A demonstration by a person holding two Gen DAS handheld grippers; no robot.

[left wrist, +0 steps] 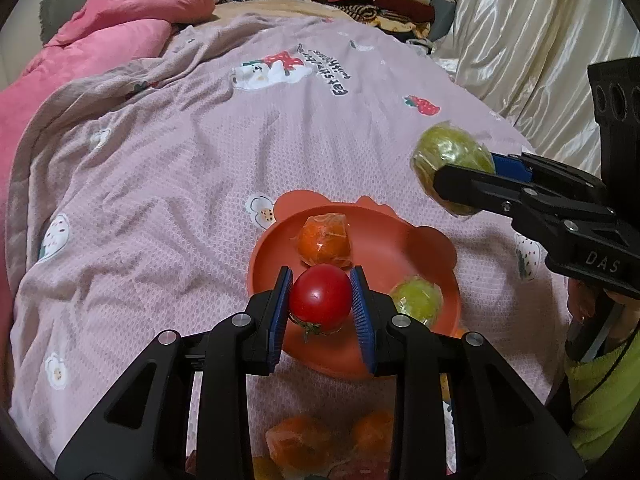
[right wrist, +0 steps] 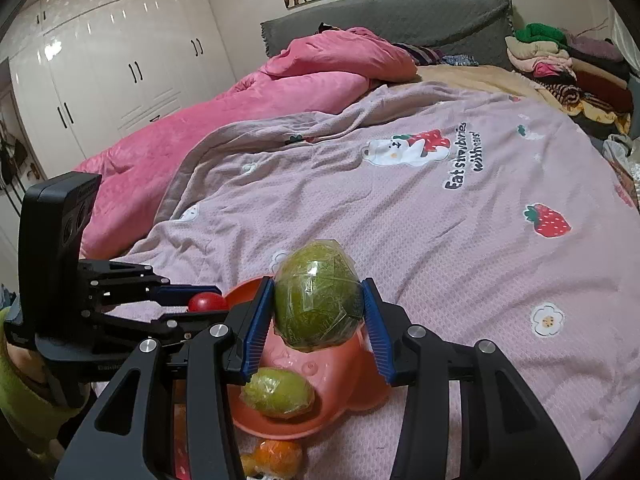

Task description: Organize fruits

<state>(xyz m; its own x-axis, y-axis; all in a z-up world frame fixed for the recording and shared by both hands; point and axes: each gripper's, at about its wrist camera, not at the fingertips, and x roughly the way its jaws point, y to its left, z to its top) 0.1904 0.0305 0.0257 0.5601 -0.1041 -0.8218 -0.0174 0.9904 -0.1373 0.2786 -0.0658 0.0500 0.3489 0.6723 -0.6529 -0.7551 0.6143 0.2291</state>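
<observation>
The left gripper [left wrist: 321,300] is clenched on a glossy red tomato [left wrist: 320,297], its 2 blue ribbed pads [left wrist: 281,312] pressing the fruit's sides, held over the near part of an orange bear-eared plastic plate [left wrist: 400,248]; the plate lies on a pink quilted bedspread printed with strawberries and flowers [left wrist: 180,168]. On the plate sit a film-wrapped orange fruit [left wrist: 325,240] at the far side and a film-wrapped pale green fruit [left wrist: 417,300] at the right; the tomato hides part of the plate's middle. The right gripper [right wrist: 319,312] grasps a large film-wrapped green fruit [right wrist: 318,294] between its blue pads, raised above the plate's far right edge. A rumpled pink duvet [right wrist: 248,108] lies far left; folded clothes [right wrist: 560,60] are stacked far right.
</observation>
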